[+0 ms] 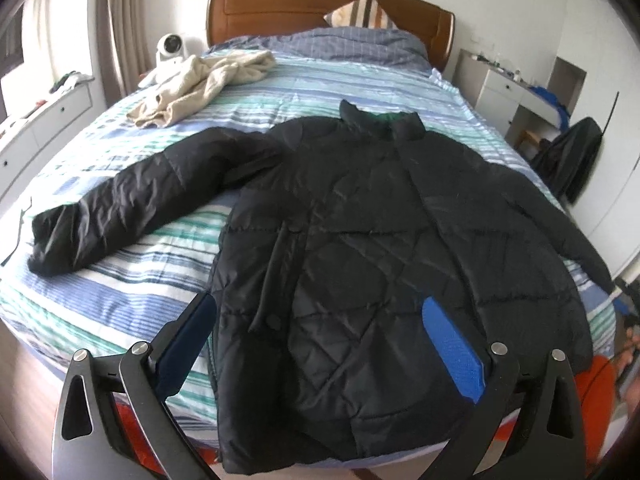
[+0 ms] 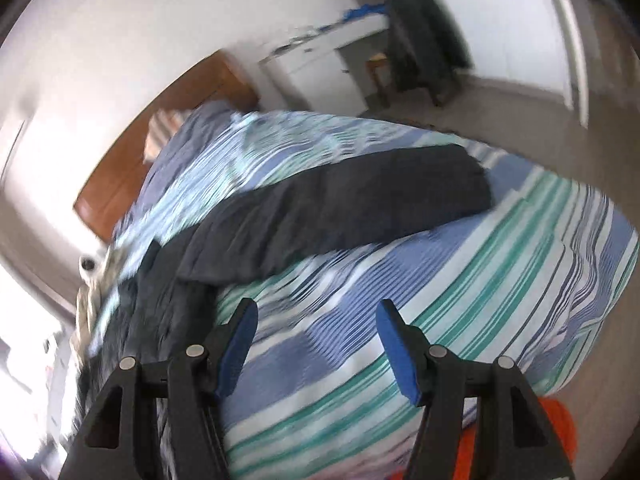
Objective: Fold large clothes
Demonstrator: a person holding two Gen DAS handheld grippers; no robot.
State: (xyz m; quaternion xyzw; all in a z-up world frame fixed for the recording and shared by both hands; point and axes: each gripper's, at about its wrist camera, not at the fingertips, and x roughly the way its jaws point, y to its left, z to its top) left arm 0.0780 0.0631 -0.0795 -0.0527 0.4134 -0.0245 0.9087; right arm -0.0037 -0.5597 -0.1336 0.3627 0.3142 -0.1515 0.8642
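A black quilted jacket [image 1: 360, 248] lies flat, front up, on the striped bed [image 1: 132, 284], collar toward the headboard and both sleeves spread out. My left gripper [image 1: 316, 312] hovers open over the jacket's lower hem, its blue pads apart with nothing pinched. In the tilted, blurred right wrist view, the jacket's sleeve [image 2: 340, 208] stretches across the striped bed cover [image 2: 460, 280]. My right gripper [image 2: 316, 320] stands open over bare cover just short of that sleeve, holding nothing.
A beige garment [image 1: 200, 84] lies crumpled at the bed's far left, by a white fan [image 1: 172, 50]. A wooden headboard [image 1: 320, 4] and a pillow [image 1: 360, 12] close the far end. A white desk [image 1: 508, 92] and a dark-draped chair [image 1: 572, 152] stand to the right. Something orange [image 2: 560, 428] sits by the bed's near edge.
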